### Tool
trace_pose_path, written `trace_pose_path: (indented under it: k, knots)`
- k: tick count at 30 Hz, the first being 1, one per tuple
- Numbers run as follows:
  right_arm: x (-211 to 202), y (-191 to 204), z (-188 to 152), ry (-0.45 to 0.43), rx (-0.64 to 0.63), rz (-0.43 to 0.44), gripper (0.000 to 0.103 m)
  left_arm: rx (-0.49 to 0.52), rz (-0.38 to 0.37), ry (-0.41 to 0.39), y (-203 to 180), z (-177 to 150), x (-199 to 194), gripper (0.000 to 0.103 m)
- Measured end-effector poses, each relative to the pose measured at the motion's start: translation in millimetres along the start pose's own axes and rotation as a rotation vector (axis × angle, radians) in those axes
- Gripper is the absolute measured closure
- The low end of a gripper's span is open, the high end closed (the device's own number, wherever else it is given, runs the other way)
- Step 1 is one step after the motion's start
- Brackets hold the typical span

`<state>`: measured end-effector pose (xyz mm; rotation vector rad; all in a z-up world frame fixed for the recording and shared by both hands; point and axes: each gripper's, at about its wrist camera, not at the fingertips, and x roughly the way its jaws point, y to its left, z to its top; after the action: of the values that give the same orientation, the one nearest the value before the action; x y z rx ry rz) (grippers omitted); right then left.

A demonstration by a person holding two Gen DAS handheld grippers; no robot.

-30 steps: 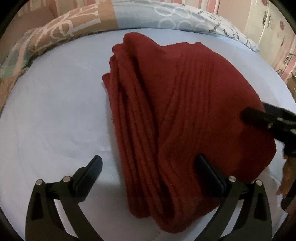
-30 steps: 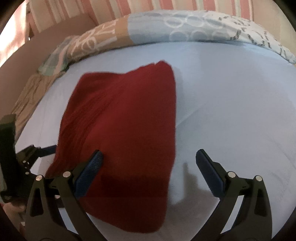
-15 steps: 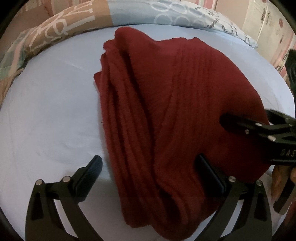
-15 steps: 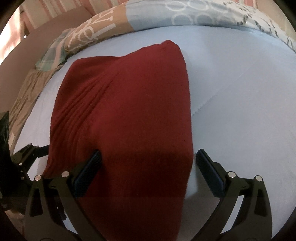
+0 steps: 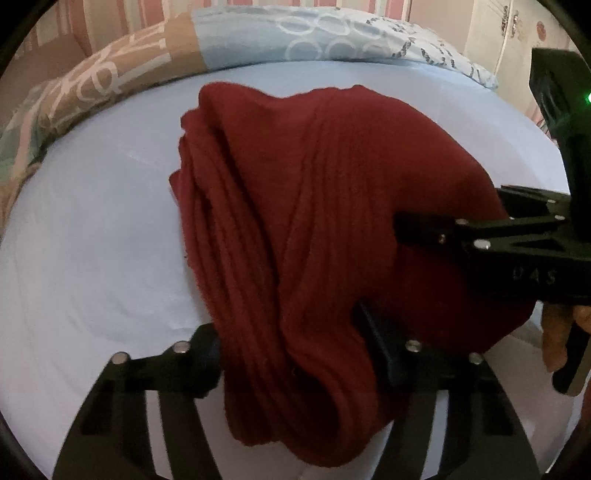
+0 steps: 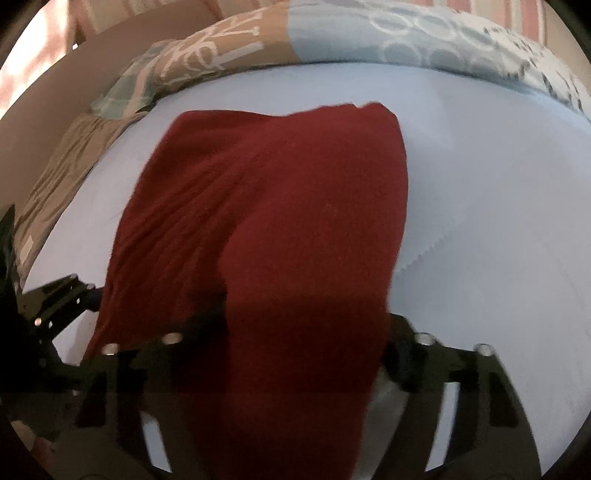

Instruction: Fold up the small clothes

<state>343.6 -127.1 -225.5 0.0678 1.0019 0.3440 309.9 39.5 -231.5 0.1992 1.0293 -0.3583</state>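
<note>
A dark red knitted garment (image 5: pixel 314 184) lies folded in layers on the pale blue bed sheet (image 5: pixel 92 240). My left gripper (image 5: pixel 290 347) is closing on its near left corner, and the bunched folds fill the gap between both pads. One black finger of the other gripper (image 5: pixel 424 229) reaches in from the right over the cloth. In the right wrist view the garment (image 6: pixel 277 203) runs between the jaws of my right gripper (image 6: pixel 303 339), which is closing on the near right corner, blurred. The cloth hides most of its left finger.
A patterned quilt (image 5: pixel 258 40) in tan, blue and white rims the far side of the bed. White cupboard doors (image 5: pixel 517 33) stand at the far right. A person's hand (image 5: pixel 554 332) holds the right tool. Bare sheet (image 6: pixel 498 221) spreads to the right of the garment.
Both grippers' jaws have come in from wide open onto the garment's near corners. The folds at the left corner are gathered tighter, and the right gripper has slid further over the cloth.
</note>
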Motion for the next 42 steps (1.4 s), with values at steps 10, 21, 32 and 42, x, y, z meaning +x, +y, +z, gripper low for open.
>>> trace_pose_path:
  k: [10, 21, 32, 42]
  knots:
    - [-14.8, 8.8, -1.7, -0.084, -0.049, 0.009, 0.059, 0.006, 0.064, -0.063, -17.1, 5.7, -12.7, 0.062]
    - [-88.6, -4.1, 7.6, -0.268, -0.094, -0.008, 0.061, 0.018, 0.093, -0.207, -51.7, 40.2, -63.7, 0.068]
    - [-204.2, -74.7, -41.7, -0.353, -0.057, -0.093, 0.061, 0.101, 0.003, -0.302, -164.9, 54.6, -117.0, 0.068]
    - [-195.1, -161.3, -169.2, -0.165, 0.056, -0.162, 0.06, 0.128, -0.051, -0.162, -292.1, -14.3, -48.6, 0.068]
